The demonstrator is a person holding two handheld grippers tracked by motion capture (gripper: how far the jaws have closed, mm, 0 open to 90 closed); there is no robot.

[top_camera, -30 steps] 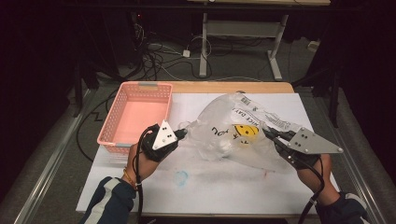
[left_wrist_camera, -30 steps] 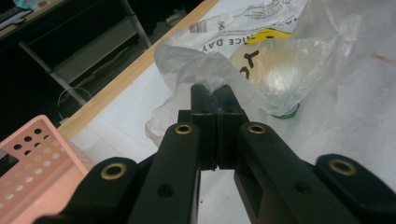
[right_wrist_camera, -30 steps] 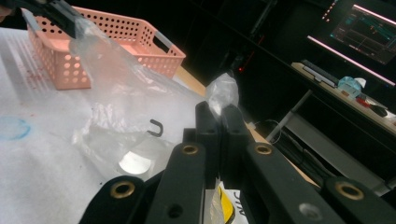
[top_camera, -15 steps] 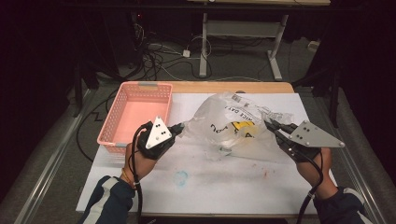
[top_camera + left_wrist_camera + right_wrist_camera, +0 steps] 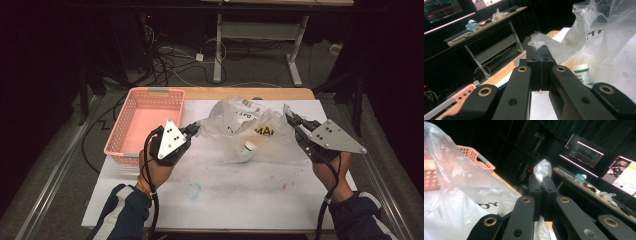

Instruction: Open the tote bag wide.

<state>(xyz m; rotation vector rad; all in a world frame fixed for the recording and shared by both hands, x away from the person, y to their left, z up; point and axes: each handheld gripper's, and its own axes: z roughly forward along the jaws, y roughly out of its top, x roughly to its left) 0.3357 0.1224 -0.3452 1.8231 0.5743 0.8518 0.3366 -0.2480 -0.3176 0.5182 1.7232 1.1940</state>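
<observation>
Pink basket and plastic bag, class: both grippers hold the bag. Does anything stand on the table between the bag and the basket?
Nothing visible does. The plastic bag hangs pinched between the left gripper and the right gripper. The pink basket sits just beyond the left gripper, with bare table between them.

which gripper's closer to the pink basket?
Left. The left gripper sits just beside the pink basket, clamped on the plastic bag. The right gripper grips the bag's far side, across the table.
</observation>
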